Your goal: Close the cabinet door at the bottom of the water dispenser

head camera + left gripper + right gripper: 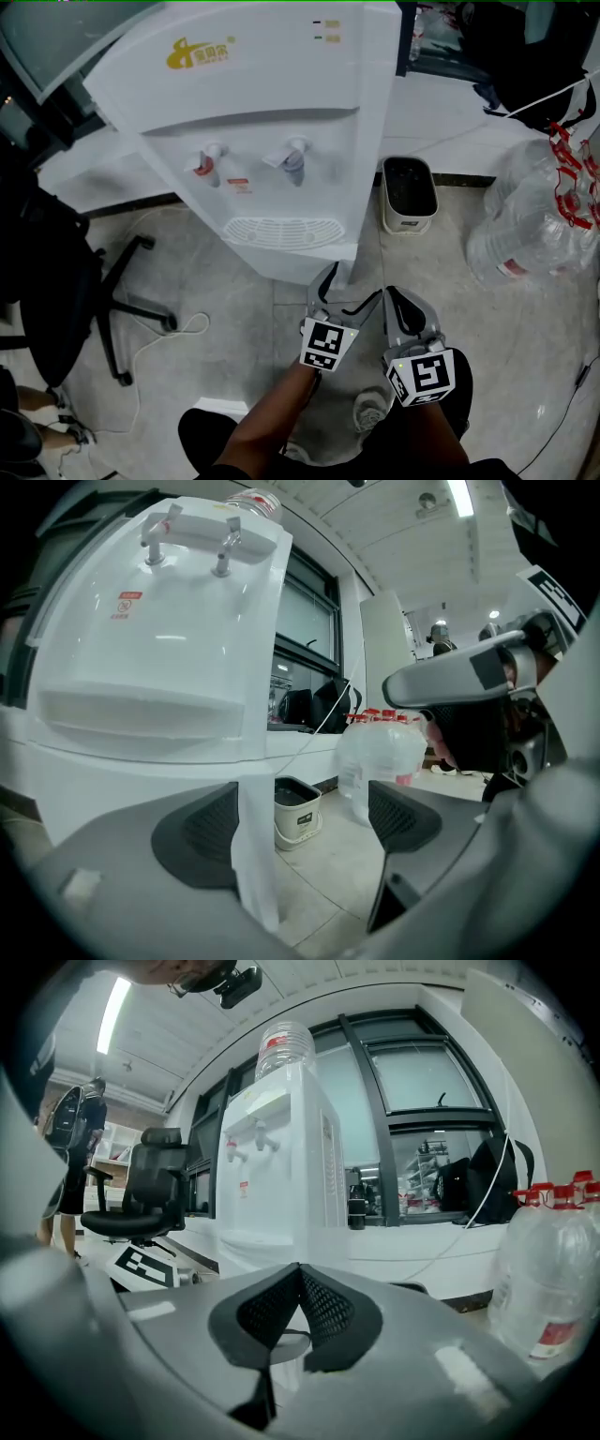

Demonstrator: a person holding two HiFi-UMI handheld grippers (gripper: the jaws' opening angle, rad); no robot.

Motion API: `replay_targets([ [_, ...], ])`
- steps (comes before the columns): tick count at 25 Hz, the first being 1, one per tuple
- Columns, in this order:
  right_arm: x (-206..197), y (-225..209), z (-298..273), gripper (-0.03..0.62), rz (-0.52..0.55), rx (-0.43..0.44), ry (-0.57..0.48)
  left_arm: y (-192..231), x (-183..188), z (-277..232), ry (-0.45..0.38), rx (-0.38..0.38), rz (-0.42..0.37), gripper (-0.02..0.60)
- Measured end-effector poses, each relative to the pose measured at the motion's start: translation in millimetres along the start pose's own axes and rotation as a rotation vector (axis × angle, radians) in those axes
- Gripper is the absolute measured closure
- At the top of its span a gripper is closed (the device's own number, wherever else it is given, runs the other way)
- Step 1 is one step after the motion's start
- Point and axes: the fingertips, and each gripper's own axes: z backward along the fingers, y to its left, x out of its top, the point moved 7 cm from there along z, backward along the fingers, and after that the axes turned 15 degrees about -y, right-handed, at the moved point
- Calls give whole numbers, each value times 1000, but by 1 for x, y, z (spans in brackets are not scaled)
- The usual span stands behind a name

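The white water dispenser (253,112) stands on the floor ahead of me, its taps and drip grille facing me. Its bottom cabinet door (253,855) shows as a thin white panel edge that stands out toward me. My left gripper (352,283) is low at the dispenser's front right corner. It is open, with the door's edge between its jaws and close to the left pad (202,836). Just to its right is my right gripper (394,295), shut and holding nothing. In the right gripper view its tips (298,1269) meet, and the dispenser (277,1166) is ahead on the left.
A small beige bin (409,192) sits right of the dispenser by the wall. Large water bottles (534,225) lie at the far right. A black office chair (56,281) and a white cable (169,333) are on the left. My shoe (370,408) is below the grippers.
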Motion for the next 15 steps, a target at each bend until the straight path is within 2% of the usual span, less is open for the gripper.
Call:
replay_targets([
  [15,-2,-1,-3,589,12,1,8,18,2,-19,-7,45,-7,129],
])
